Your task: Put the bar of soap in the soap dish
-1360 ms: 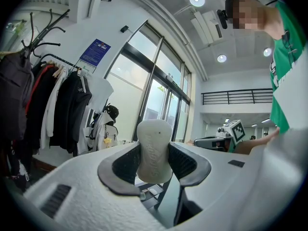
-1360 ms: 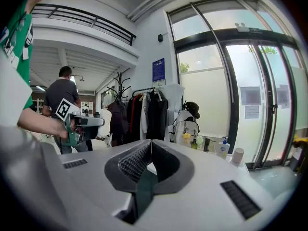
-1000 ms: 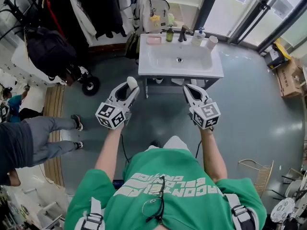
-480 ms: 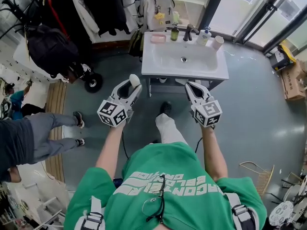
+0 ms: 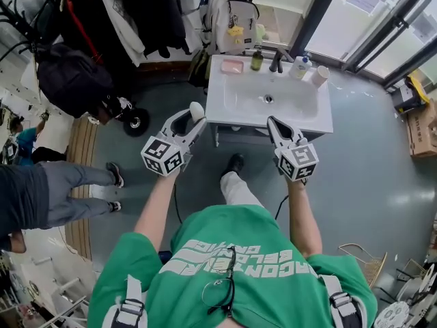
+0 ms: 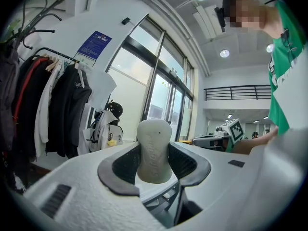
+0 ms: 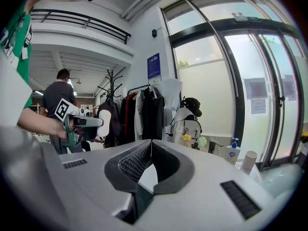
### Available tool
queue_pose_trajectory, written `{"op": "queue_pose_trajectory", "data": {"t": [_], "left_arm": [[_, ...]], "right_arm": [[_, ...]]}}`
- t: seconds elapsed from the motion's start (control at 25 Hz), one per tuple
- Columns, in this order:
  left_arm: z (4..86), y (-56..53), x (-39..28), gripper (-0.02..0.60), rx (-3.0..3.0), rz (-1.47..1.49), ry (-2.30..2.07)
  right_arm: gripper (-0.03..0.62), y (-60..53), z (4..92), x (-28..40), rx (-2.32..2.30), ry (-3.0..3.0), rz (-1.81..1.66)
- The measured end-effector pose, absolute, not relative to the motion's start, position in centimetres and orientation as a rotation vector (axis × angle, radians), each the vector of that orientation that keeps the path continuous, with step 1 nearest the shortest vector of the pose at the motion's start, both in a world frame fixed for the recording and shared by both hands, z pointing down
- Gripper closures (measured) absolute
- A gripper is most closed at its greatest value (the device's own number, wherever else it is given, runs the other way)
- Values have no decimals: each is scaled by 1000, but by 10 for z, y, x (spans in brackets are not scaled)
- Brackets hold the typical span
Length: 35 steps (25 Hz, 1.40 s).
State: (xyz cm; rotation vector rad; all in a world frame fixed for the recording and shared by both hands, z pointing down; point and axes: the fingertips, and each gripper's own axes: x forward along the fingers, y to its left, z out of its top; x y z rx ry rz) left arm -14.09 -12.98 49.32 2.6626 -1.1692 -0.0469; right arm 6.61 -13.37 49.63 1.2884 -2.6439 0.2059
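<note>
Clamping the bar of soap (image 6: 154, 146) upright, the left gripper (image 6: 155, 163) had both jaws squeezed on its lower half, so the rounded top stuck out past the pads, probably so that end could reach the dish first; the right gripper (image 7: 150, 147) had its jaws pressed together on nothing, held alongside as a spare hand. Head view showed both grippers out in front of the person, short of the sink (image 5: 240, 100), with the soap in the air near its front left corner. The pink soap dish (image 5: 232, 66) sat at the back left of the sink top, looked empty but too small to be sure, with a dark bottle (image 5: 257, 60) just beside it and the faucet (image 5: 276, 61) next along. Soap was well apart from the dish; carry judged under way, placing not yet done, reach over the basin needed next
</note>
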Motion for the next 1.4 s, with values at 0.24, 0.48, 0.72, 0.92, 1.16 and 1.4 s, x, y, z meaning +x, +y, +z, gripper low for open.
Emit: {"op": "queue_pose_trajectory", "data": {"t": [0.24, 0.48, 0.72, 0.92, 1.16, 1.4], "left_arm": [[492, -203, -137, 400, 2659, -49, -1159], [498, -276, -127, 400, 2663, -38, -1132], [502, -339, -115, 400, 2665, -25, -1116], [508, -373, -106, 400, 2664, -8, -1100], [519, -397, -104, 400, 2652, 31, -1095], [526, -413, -104, 400, 2640, 68, -1104]], "right_arm": [[579, -204, 497, 66, 1274, -2636, 214], [579, -274, 498, 72, 1281, -2624, 213], [579, -333, 497, 83, 1291, -2613, 215], [579, -368, 505, 89, 1290, -2599, 234], [579, -395, 515, 97, 1302, -2592, 272], [579, -410, 520, 103, 1316, -2599, 299]]}}
